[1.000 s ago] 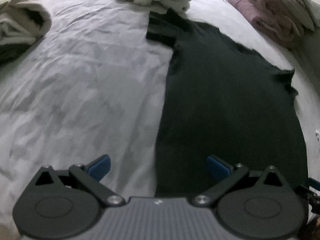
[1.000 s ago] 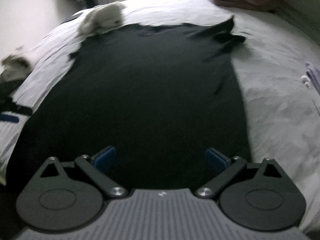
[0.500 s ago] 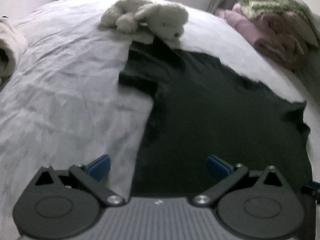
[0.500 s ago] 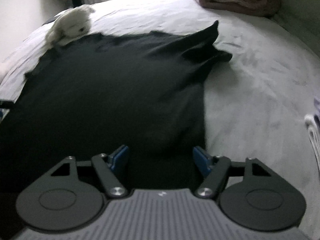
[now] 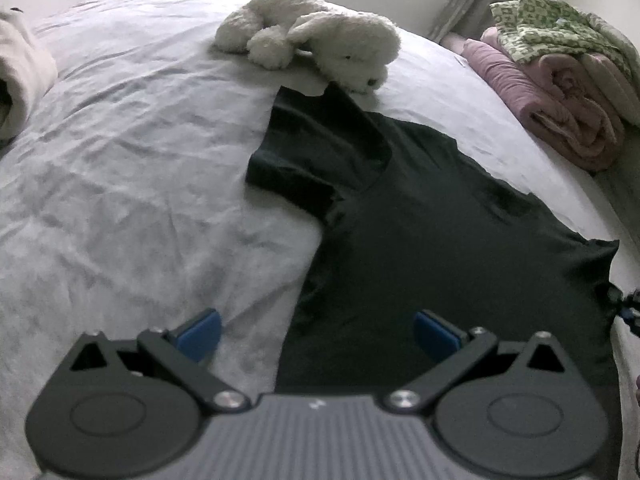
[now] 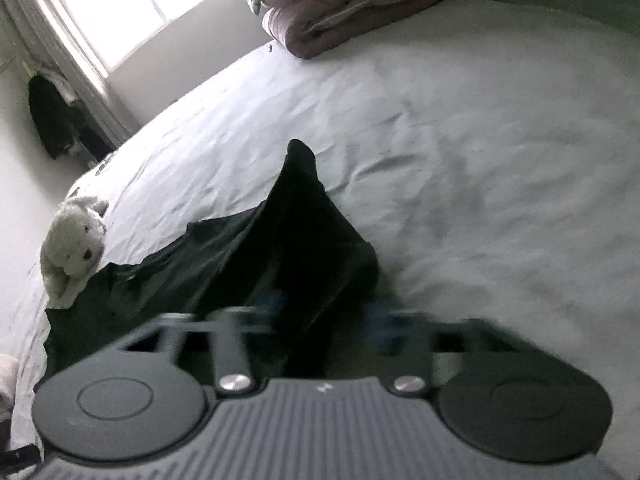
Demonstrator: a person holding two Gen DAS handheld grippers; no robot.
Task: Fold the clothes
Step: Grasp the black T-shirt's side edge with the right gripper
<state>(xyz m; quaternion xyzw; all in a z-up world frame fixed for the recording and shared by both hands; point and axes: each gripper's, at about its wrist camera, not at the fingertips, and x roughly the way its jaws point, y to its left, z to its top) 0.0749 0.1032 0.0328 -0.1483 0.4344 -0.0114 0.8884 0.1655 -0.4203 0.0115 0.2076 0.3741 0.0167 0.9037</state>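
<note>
Black T-shirt (image 5: pixel 440 248), light and limp, drapes from the closed right gripper (image 6: pixel 332 316) pinching its sleeve at frame centre, while the left gripper (image 5: pixel 316 332) gapes wide near the hem edge.

Legible text, labels, brands, numbers: none. Only a small pale mark, too small to read, on each tool's grey ribbed housing (image 5: pixel 316 432).
</note>
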